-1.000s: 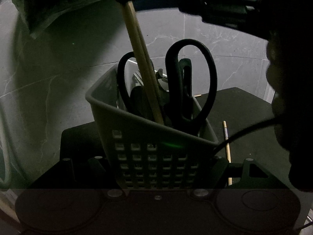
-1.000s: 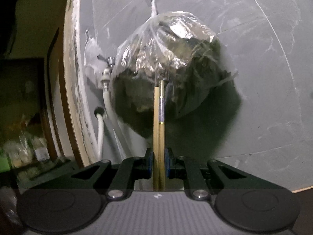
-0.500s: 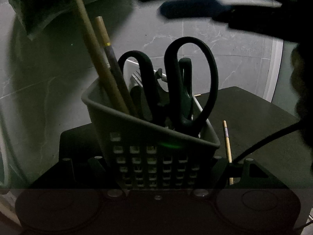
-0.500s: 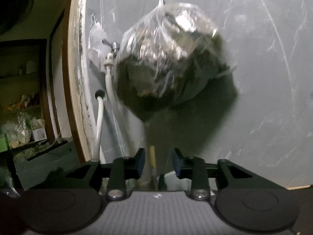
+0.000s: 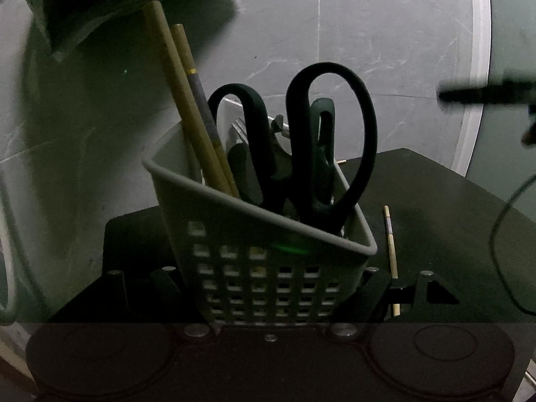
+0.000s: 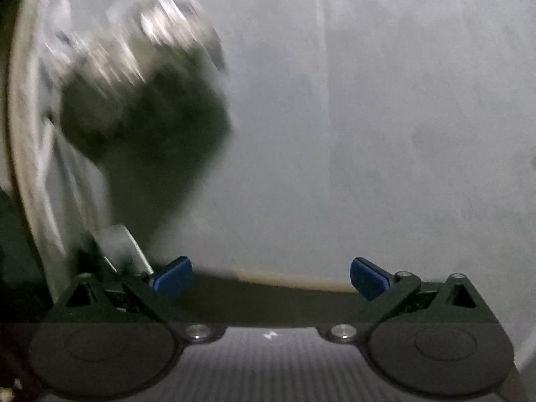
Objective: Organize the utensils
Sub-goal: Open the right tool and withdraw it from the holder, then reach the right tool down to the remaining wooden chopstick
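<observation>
The left gripper (image 5: 271,301) clamps the near perforated wall of the grey plastic utensil basket (image 5: 254,234), which stands on the dark tabletop (image 5: 435,201) close to the grey marble-patterned wall (image 5: 368,33). Inside the basket, two tan wooden chopsticks (image 5: 187,110) lean to the left against the rim, and the black-handled scissors (image 5: 321,140) stand handle-up to the right of them; a metal fork (image 5: 239,127) shows between the loops.

One more tan chopstick (image 5: 390,251) lies on the tabletop just to the right of the basket, running from far to near, its near end passing behind the left gripper's right finger. It looks like the next item to collect.

The right gripper (image 6: 271,278) hangs with its blue-padded fingers (image 6: 174,274) spread wide and nothing between them. Its view is blurred, showing only the wall and a hanging clear plastic bag (image 6: 140,77), so its place relative to the loose chopstick cannot be told from that view.

To do the pickup well, the left gripper should hold the basket steady. The right gripper should come down over the far half of the lying chopstick, away from the left finger, with its fingers set across the stick. A thin stick flat on a hard top may roll or slip, so close slowly and squarely.
</observation>
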### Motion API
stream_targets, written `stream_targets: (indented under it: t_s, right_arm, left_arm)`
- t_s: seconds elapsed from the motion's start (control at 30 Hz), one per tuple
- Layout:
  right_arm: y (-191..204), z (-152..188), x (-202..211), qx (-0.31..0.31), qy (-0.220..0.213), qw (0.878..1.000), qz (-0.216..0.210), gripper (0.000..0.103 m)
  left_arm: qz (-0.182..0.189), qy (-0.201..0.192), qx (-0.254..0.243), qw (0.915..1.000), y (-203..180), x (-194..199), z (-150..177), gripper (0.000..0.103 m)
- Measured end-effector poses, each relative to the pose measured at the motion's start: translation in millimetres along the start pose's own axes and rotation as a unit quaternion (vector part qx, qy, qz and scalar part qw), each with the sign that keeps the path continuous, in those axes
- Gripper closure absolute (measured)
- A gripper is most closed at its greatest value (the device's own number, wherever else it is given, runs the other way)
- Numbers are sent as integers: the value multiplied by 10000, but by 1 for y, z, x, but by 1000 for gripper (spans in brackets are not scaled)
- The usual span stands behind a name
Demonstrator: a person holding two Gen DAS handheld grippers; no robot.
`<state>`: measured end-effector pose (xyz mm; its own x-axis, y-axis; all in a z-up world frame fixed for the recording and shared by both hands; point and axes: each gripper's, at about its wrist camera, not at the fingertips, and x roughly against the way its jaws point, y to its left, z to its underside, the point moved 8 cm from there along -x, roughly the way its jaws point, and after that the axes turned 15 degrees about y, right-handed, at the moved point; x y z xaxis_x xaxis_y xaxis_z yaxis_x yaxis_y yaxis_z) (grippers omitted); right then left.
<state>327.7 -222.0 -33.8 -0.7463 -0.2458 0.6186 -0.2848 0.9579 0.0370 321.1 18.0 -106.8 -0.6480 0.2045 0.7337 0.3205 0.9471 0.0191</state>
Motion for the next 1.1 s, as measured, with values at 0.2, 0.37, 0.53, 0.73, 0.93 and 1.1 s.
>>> stream_targets:
  t_s: [0.2, 0.37, 0.53, 0.73, 0.93, 1.1]
  right_arm:
    - [-34, 13, -61, -330, 952, 9943, -344, 0]
    - [-64, -9, -113, -377, 1112, 9910, -641, 0]
    - [-85, -39, -171, -280, 1233, 9865, -1045, 0]
    - [-106, -56, -222, -201, 1428, 9835, -1090, 0]
    - [-135, -59, -259, -554, 1578, 9781, -1242, 0]
    - [-139, -54, -280, -580, 1859, 9701, -1446, 0]
  left_arm:
    - [-77, 49, 64, 9999, -3, 0, -1, 26]
    - [-205, 94, 187, 9996, -7, -1, -3, 26]
    - [-342, 159, 321, 9988, -12, -1, -3, 26]
    - [-489, 218, 487, 9974, -19, 0, -5, 26]
    - [-595, 264, 576, 9962, -28, 1, -6, 26]
    - [-647, 292, 570, 9959, -33, 1, -8, 26]
